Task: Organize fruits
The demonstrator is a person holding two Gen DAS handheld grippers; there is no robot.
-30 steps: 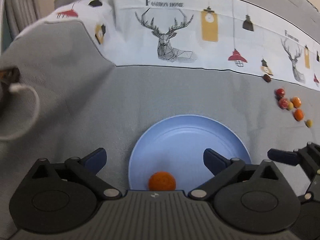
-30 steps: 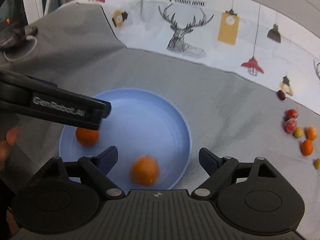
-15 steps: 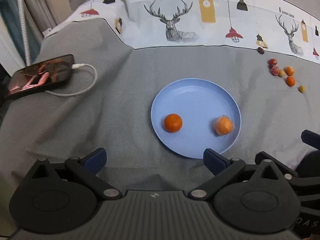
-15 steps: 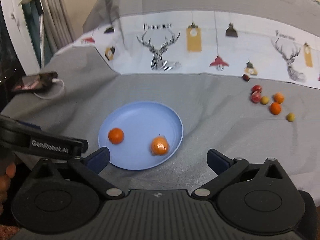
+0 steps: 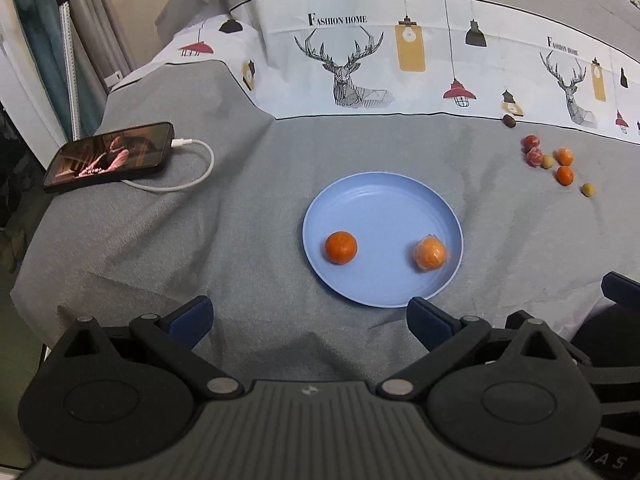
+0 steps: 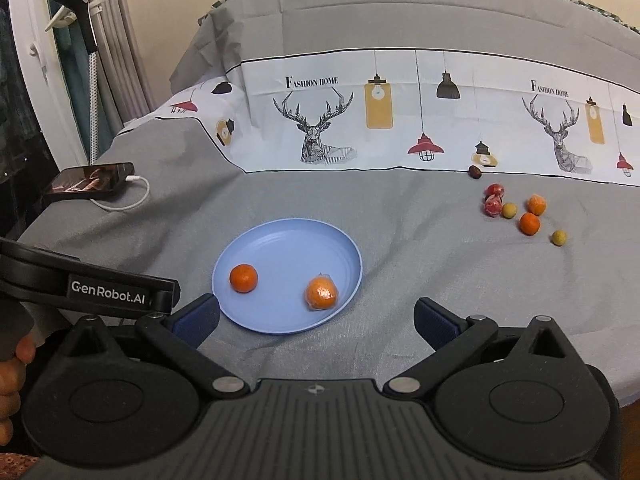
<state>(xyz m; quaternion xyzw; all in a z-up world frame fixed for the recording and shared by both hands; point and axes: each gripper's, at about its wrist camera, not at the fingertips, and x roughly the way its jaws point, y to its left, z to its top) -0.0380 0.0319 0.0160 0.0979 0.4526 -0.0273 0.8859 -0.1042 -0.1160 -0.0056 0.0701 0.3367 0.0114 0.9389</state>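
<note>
Blue plate (image 5: 384, 200) sits mid-surface on the grey cloth (image 5: 240, 220), w/ two oranges in it: a bare orange (image 5: 340, 247) on the plate's left part and a wrapped orange (image 5: 430, 255) in clear film on its right part, near the rim. They lie well apart, not touching.

We hold both grippers above the near edge of the cloth, pointing down toward the plate. Our left gripper (image 5: 310, 318) has its jaws wide apart, nothing between them but cloth. Our right gripper (image 6: 316, 318) is the same: jaws spread wide, empty; its left fingertip (image 6: 196, 316) shows just in front of the plate's near-left rim in that view, but we can't tell if it touches. The left gripper's body w/ white lettering shows at the left of the right wrist view, w/ a hand (image 6: 12, 376) around its grip.

Rest of the fruit is off to the right, well apart from the plate: a loose cluster (image 6: 516, 210) of two red pieces, two small oranges and two small yellow-green ones, plus one dark brown piece (image 6: 475, 172) at the edge of the printed white band (image 6: 400, 120) w/ deer and lamps.

Far left, a phone (image 5: 110, 156) lies on the cloth, screen lit, w/ a white cable (image 5: 192, 172) plugged in.
</note>
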